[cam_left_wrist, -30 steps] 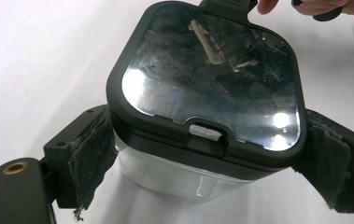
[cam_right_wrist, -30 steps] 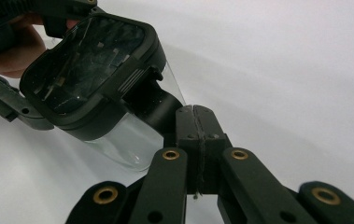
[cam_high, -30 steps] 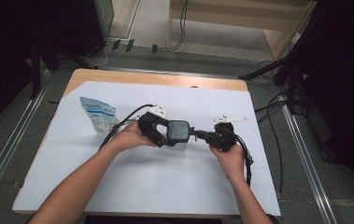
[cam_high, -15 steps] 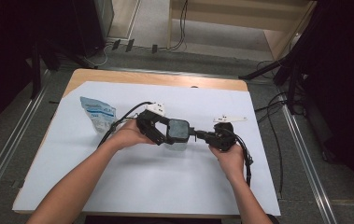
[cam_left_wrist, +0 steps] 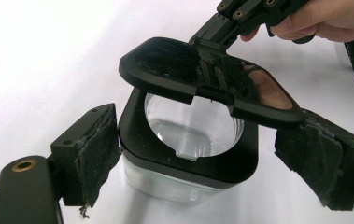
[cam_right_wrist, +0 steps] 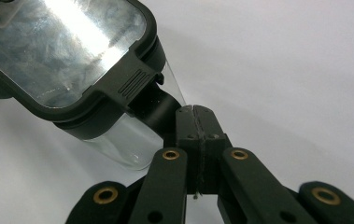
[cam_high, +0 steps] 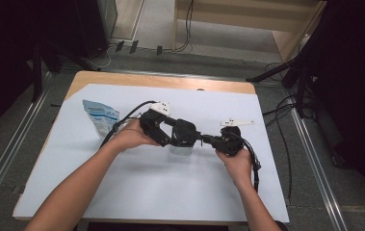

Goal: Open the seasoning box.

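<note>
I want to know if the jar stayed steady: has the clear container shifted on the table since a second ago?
No. The clear container sits at the same spot relative to the blue pouch and the table's far edge.

We count one clear container with a black rim, and one black-framed lid with a clear window, raised above it at a tilt. We count two handheld grippers, the left gripper and the right gripper, each with two black jaws. We count one blue-and-white pouch. We count one white sheet covering one wooden table. Two forearms come in from the bottom of the high view.
</note>
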`<state>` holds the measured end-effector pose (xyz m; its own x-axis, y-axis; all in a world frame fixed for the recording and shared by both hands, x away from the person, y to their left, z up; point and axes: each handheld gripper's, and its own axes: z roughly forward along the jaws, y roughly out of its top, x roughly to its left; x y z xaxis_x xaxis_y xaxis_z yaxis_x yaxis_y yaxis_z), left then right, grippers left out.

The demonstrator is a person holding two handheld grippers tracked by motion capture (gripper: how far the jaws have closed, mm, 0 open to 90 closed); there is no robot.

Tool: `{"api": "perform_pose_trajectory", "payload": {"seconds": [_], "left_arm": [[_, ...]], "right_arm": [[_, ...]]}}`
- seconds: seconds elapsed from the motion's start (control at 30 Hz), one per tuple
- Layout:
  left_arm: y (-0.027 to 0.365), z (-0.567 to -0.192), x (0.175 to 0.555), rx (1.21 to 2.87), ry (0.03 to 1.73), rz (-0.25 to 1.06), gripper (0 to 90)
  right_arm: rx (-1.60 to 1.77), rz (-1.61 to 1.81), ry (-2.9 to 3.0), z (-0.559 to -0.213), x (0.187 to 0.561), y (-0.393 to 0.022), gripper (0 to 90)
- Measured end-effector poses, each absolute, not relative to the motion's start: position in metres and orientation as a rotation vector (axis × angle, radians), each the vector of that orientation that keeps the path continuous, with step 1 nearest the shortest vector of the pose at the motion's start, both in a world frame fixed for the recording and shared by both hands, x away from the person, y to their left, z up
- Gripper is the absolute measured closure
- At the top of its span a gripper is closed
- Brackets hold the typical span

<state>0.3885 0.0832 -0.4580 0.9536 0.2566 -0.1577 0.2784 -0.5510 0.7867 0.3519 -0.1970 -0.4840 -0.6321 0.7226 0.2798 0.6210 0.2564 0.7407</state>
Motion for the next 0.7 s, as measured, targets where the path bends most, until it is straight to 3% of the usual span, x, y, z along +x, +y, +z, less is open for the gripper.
{"api": "perform_pose_trajectory", "payload": {"seconds": [0.03,0.13,0.33,0.57,0.7], "left_arm": [[0.085,-0.457,0.389,2.180,0.377,-0.027,16.3],[0.093,-0.450,0.392,2.127,0.395,-0.053,31.7],[0.092,-0.440,0.390,2.156,0.368,-0.042,47.6],[0.085,-0.426,0.388,2.160,0.351,-0.097,75.0],[0.079,-0.421,0.387,2.170,0.353,-0.101,83.6]], "right_arm": [[1.288,1.326,2.396,-0.484,0.352,-0.197,90.0],[1.287,1.331,2.396,-0.484,0.352,-0.197,90.0],[1.288,1.330,2.397,-0.483,0.352,-0.197,90.0],[1.291,1.334,2.399,-0.483,0.351,-0.198,90.0],[1.292,1.341,2.397,-0.483,0.351,-0.198,90.0]]}}
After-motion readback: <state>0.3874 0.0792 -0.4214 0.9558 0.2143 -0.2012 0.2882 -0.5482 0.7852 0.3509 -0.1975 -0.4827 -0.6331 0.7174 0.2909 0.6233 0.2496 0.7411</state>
